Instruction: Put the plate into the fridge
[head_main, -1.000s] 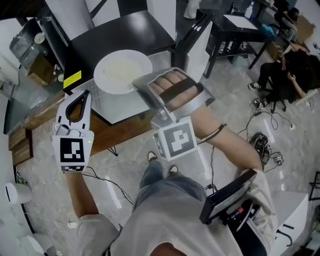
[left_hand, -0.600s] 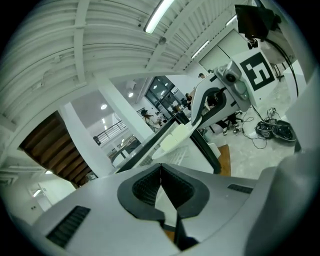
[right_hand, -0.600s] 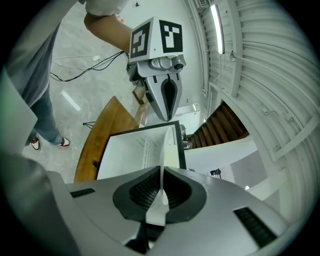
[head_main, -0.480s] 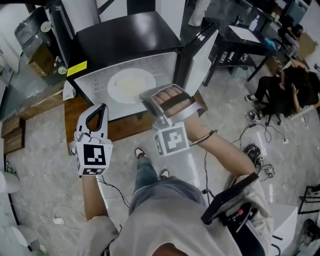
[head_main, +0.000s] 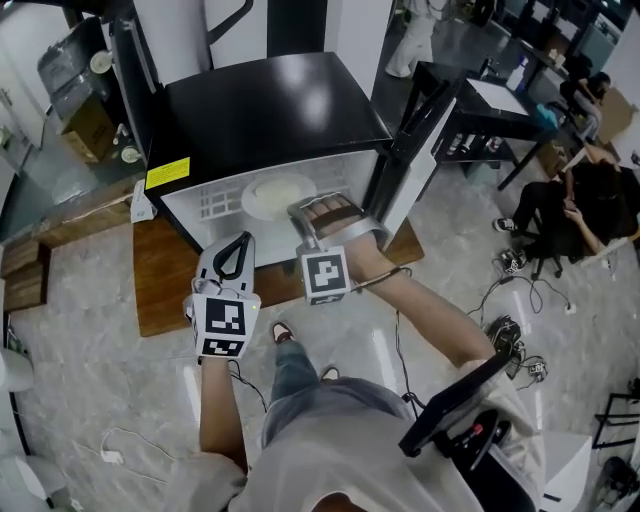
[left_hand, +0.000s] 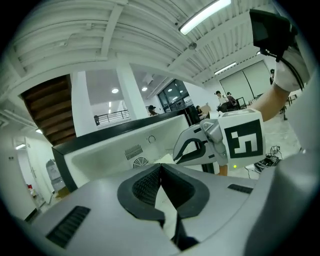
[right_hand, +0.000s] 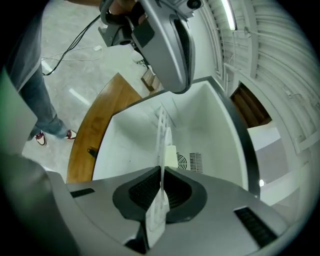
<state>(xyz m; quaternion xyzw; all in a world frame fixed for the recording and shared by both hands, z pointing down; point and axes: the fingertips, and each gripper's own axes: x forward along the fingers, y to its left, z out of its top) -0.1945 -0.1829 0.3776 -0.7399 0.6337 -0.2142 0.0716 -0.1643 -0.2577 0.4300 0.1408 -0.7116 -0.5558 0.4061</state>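
Observation:
A small black fridge (head_main: 260, 110) stands on a wooden board (head_main: 160, 275), its door (head_main: 405, 150) swung open to the right and its white inside (head_main: 215, 205) showing. The white plate (head_main: 275, 192) is at the mouth of the fridge, just inside the opening. My right gripper (head_main: 308, 212) is shut on its near rim. In the right gripper view the plate (right_hand: 162, 132) shows edge-on between the pads, with the fridge's back wall (right_hand: 192, 162) beyond. My left gripper (head_main: 232, 258) hangs to the left in front of the fridge, shut (left_hand: 160, 169) with nothing in it.
A black table (head_main: 490, 100) and a seated person (head_main: 590, 190) are at the right. Cables (head_main: 510, 300) lie on the marble floor there. A cardboard box (head_main: 85, 125) and a glass panel sit left of the fridge. A yellow label (head_main: 167, 174) marks the fridge's front edge.
Both grippers have come down and moved toward the fridge. The plate went from above the fridge top to the mouth of the open compartment. The left gripper shifted right.

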